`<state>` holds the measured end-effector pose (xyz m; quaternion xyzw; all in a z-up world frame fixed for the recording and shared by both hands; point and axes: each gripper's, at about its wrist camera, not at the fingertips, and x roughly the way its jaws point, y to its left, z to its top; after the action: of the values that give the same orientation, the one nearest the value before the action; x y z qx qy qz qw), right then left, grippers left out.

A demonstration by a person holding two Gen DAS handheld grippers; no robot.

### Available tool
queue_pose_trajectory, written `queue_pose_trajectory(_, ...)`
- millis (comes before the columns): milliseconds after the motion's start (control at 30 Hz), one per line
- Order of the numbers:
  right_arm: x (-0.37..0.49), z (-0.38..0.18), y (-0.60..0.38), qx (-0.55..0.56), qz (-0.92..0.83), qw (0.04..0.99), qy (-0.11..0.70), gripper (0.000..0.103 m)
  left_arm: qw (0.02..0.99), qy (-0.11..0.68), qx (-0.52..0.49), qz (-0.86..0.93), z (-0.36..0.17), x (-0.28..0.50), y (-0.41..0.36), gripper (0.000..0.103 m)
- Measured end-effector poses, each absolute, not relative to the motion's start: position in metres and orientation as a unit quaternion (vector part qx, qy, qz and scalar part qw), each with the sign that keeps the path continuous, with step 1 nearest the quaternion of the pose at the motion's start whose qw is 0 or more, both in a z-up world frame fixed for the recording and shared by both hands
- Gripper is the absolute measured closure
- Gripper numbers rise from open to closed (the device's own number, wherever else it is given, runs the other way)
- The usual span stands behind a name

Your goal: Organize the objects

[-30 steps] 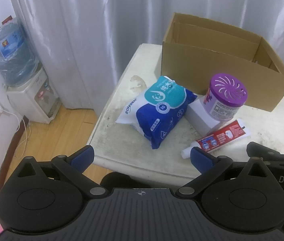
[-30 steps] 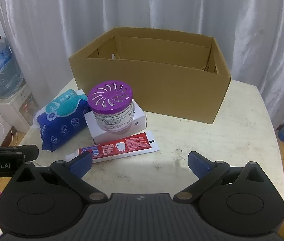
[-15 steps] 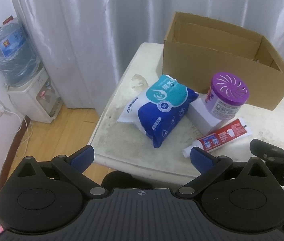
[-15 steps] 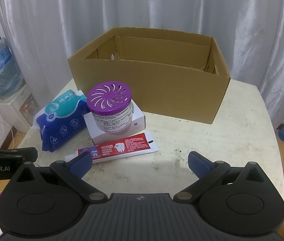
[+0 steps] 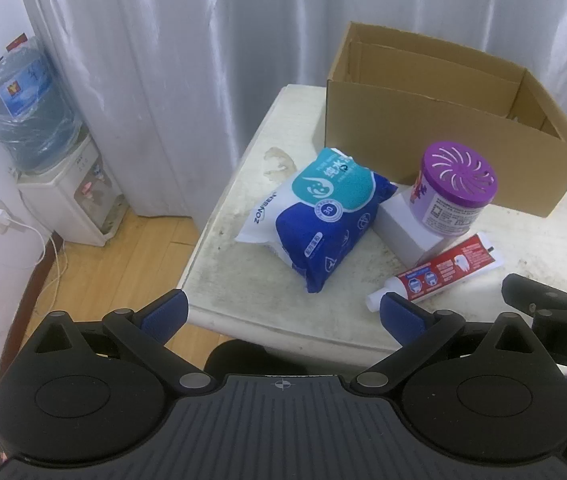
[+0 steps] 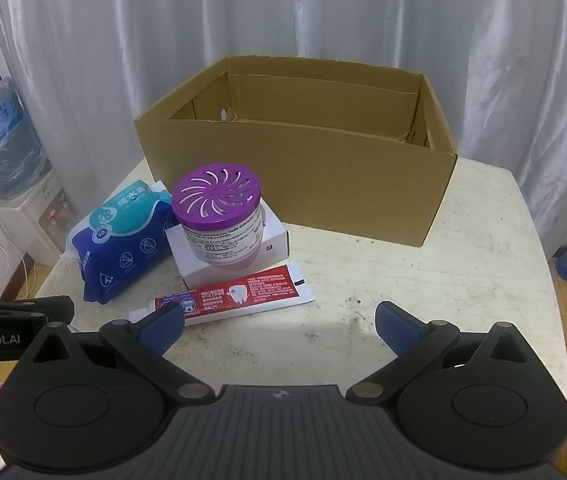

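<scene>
I hold my right gripper (image 6: 279,326) over the near part of the table (image 6: 483,280), jaws spread wide and gripping nothing. My left gripper (image 5: 283,314) sits at the near left corner, partly off the table edge, jaws likewise spread and empty. Both stand back from the items, which I judge to be a starting posture: nothing is packed yet.

Nearest lies the toothpaste tube (image 6: 239,294), flat on the table, its cap pointing toward my left gripper. It sits just ahead of my right gripper's left fingertip, so it is the easiest first pick. A flat tube calls for a low pinch across its width.

Behind it, a white box (image 6: 235,250) carries the purple-lidded jar (image 6: 219,216) upright on top. That stack means the jar should come off before the box is moved, or it may topple.

Just beside the box on the left, the blue wipes pack (image 5: 319,216) leans against it, within my left gripper's reach.

Farthest, the cardboard box (image 6: 303,176) stands open-topped, its visible interior empty. I take it as the destination.
</scene>
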<state>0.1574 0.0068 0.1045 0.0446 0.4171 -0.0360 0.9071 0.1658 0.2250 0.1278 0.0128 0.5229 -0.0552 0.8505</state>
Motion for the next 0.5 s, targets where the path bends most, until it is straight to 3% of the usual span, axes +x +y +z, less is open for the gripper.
queue_pose_trajectory(500,0.1572,0.1045,0.0063,0.047,-0.036,0.907,0.417,0.0,0.85,0.524,0.018,-0.055,0.1288,0.1657,0.2242,0.0)
